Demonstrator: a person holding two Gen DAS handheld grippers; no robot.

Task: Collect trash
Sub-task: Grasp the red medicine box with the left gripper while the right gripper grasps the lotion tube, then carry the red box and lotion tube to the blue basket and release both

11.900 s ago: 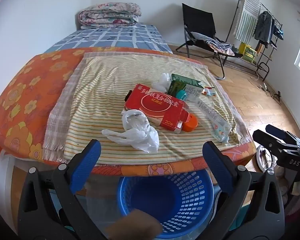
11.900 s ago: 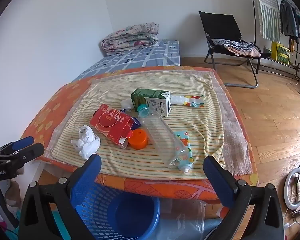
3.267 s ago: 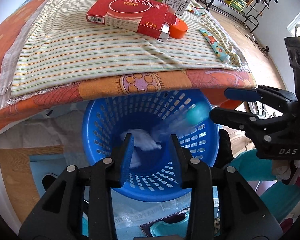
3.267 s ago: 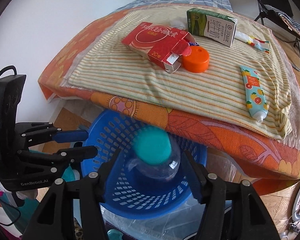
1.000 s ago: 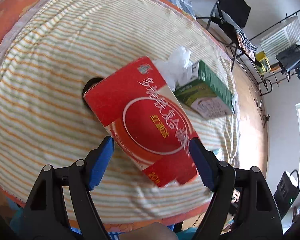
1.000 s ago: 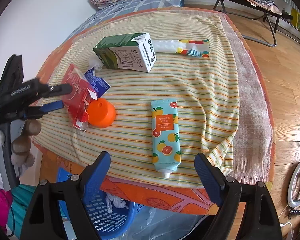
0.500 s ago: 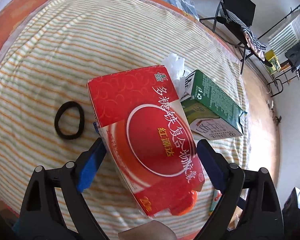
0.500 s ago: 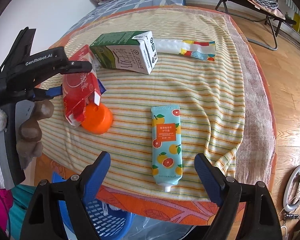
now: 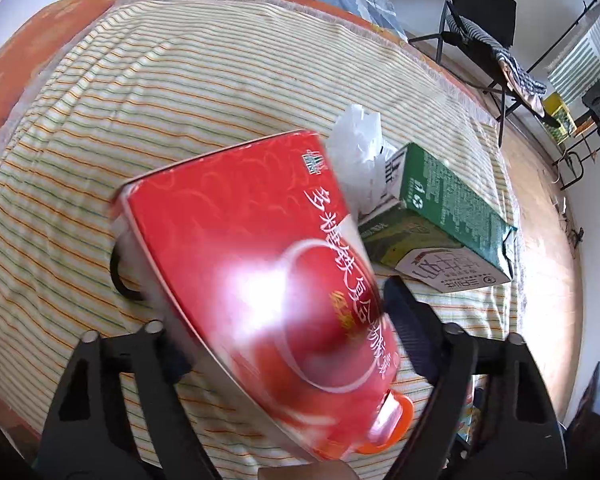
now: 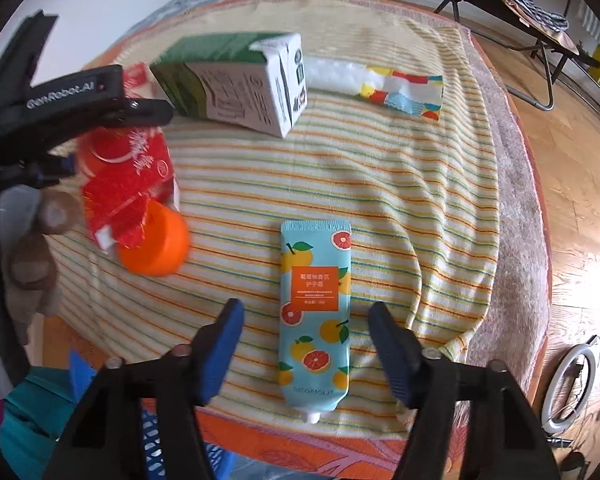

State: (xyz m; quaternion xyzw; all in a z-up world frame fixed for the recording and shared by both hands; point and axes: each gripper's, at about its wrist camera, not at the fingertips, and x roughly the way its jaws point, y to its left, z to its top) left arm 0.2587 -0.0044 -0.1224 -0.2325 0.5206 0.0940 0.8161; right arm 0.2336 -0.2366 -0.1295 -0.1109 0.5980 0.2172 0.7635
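Note:
My left gripper (image 9: 288,320) is shut on a red carton box (image 9: 252,280), held tilted above the striped cloth (image 9: 180,100); it also shows in the right wrist view (image 10: 128,168). An orange cap (image 10: 156,244) lies under the box end. A green milk carton (image 10: 236,84) lies on its side behind it. My right gripper (image 10: 306,352) is open, its fingers on either side of a blue fruit-print tube (image 10: 316,312) near the front edge. A crumpled white plastic bag (image 9: 360,144) lies by the carton.
A white wrapper with coloured print (image 10: 380,80) lies at the back right. A black hair tie (image 9: 120,276) lies on the cloth. The blue basket (image 10: 172,456) stands below the front edge. A folding chair (image 9: 480,20) stands on the wooden floor.
The left gripper has closed on the red box and lifted and tilted it. The right gripper has moved forward and down and narrowed around the tube.

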